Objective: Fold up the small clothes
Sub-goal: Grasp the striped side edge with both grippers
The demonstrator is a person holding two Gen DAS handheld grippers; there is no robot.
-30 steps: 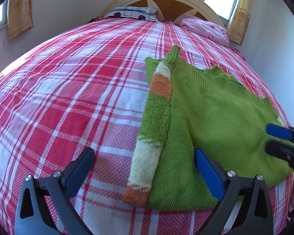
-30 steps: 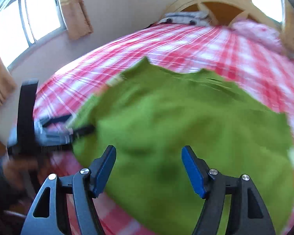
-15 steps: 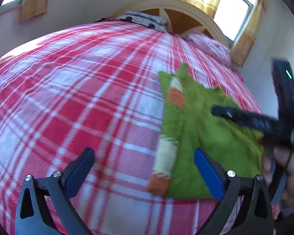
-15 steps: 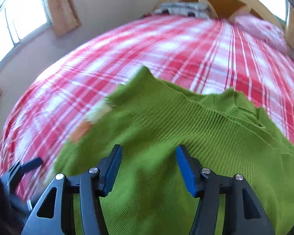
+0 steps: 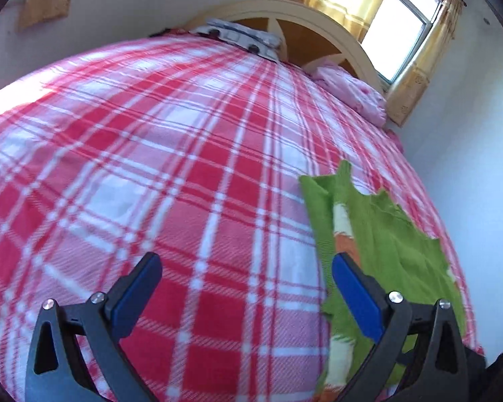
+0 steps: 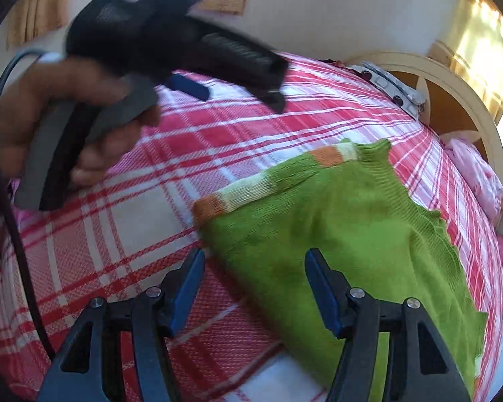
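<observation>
A green knit sweater [image 5: 389, 244] lies flat on the red plaid bedspread [image 5: 184, 174], near the bed's right side. Its cream-and-orange striped sleeve [image 6: 261, 181] is folded along the left edge. My left gripper [image 5: 244, 261] is open over bare bedspread, with the sweater just behind its right finger. My right gripper [image 6: 254, 254] hovers at the sweater's [image 6: 345, 227] near left corner. Its jaws are opening; the sweater's edge shows between them, and the pads do not press it. A hand [image 6: 67, 107] holding the left gripper fills the upper left of the right wrist view.
A curved wooden headboard [image 5: 318, 23] stands at the far end with a patterned pillow [image 5: 238, 37] and a pink pillow [image 5: 352, 93]. A white wall [image 5: 479, 184] runs close along the bed's right side. Wide plaid bedspread [image 6: 124, 221] stretches left of the sweater.
My left gripper has moved left off the sweater, which now sits at the right of its view. My right gripper rolled and shifted from over the sweater's middle to its near left corner.
</observation>
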